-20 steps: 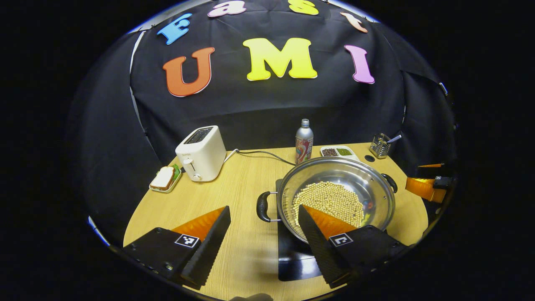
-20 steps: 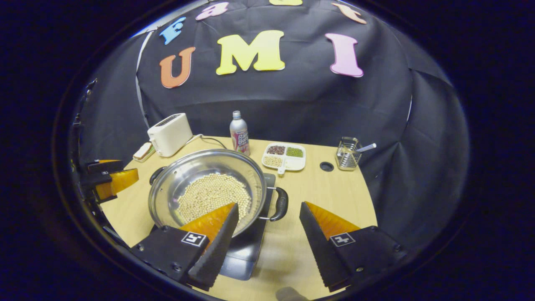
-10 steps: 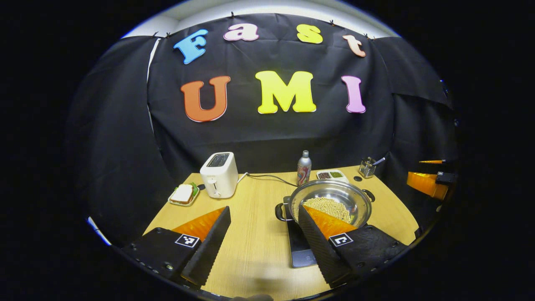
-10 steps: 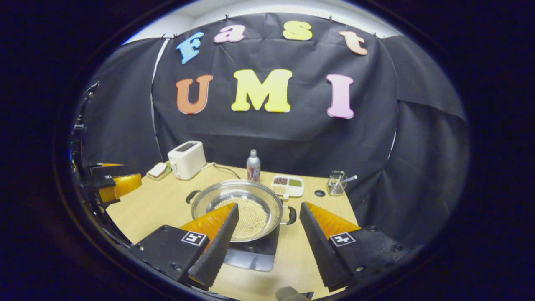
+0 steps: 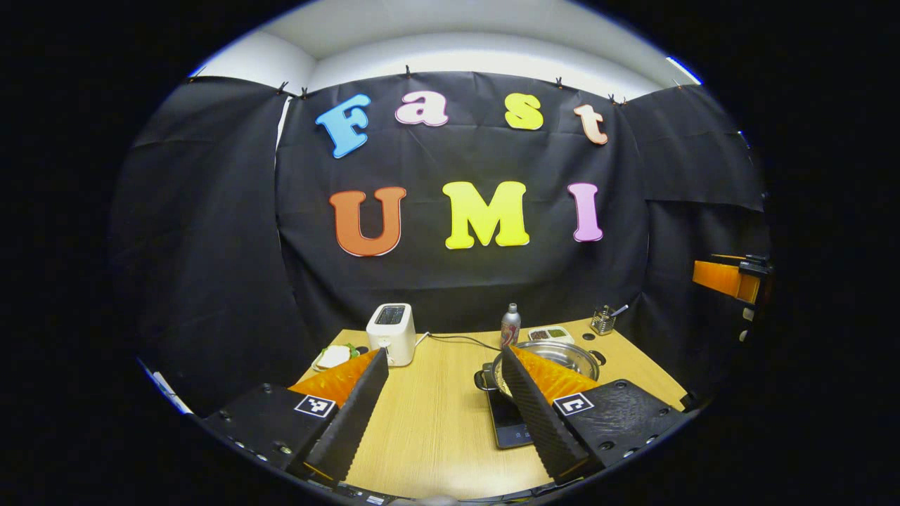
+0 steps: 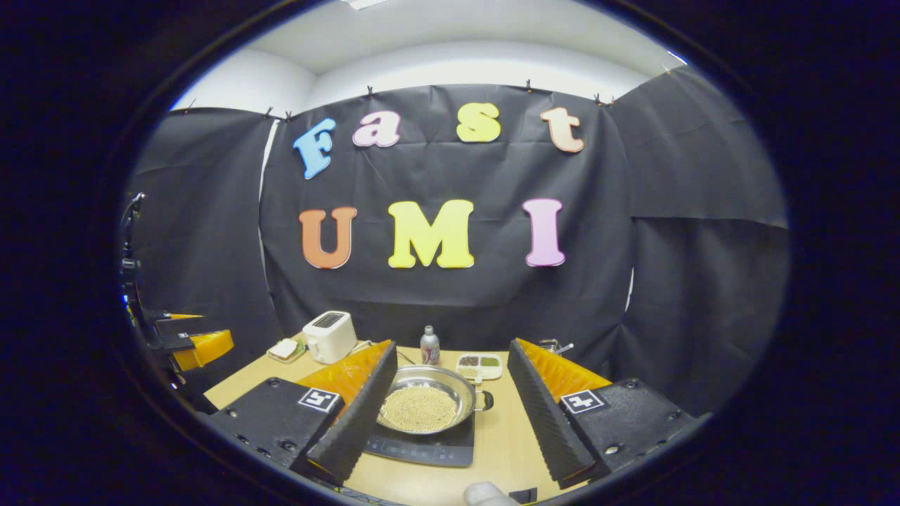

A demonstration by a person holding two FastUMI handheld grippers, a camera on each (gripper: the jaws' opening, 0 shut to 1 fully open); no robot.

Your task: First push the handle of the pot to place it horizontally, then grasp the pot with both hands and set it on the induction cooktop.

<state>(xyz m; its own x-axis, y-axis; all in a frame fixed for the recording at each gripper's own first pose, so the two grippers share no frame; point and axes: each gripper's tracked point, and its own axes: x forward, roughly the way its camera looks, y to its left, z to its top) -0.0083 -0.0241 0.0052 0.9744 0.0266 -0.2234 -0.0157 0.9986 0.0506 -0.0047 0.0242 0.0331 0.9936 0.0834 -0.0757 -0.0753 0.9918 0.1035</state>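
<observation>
In the right gripper view the right gripper (image 6: 450, 400) sits nearest, jaws spread wide with nothing between them, above the near edge of the bench (image 6: 506, 436). Just past it the pot (image 6: 425, 406) stands on the induction cooktop (image 6: 422, 446), its bowl holding pale beans. One handle (image 6: 485, 400) sticks out to the right and level — the pot's handle-to-handle line runs side to side across the bench. In the left gripper view the left gripper (image 5: 444, 400) is likewise spread and empty, and the pot (image 5: 555, 351) peeks from behind its right finger, a dark handle (image 5: 484, 379) pointing left and another on the far right rim.

Farther back stand a white toaster (image 6: 329, 336), a sandwich on a small tray (image 6: 285, 349), a bottle (image 6: 429, 345), a divided dish (image 6: 479, 365) and a wire holder (image 5: 602, 320) — all well apart from the pot.
</observation>
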